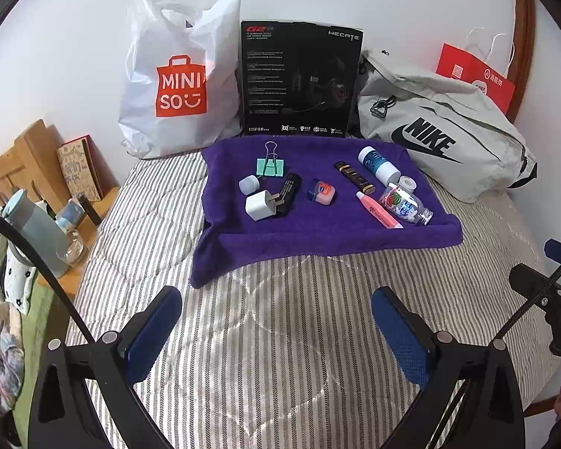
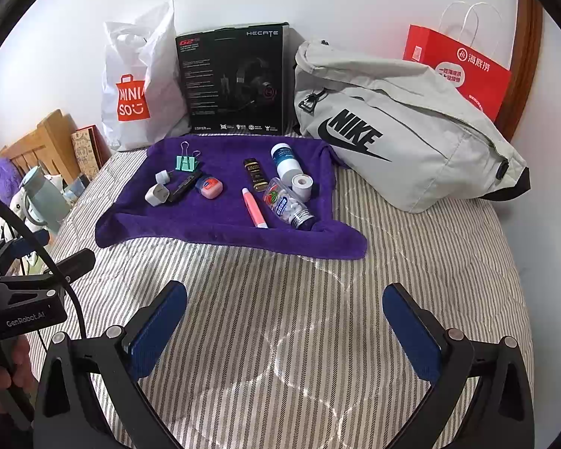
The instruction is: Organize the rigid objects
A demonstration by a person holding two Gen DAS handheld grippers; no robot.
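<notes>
Both the left gripper [image 1: 276, 331] and right gripper [image 2: 285, 327] are held empty, fingers spread wide, at lower frame; small rigid items are scattered on the purple terry towel [image 2: 220, 220] at centre.

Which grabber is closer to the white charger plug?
Left. The left gripper sits nearly straight in front of the charger plug; the right gripper is off to its right.

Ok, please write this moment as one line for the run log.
stage: before first grasp | left hand-held gripper: open, empty | right hand-held gripper: open, empty | small items: on purple towel
</notes>
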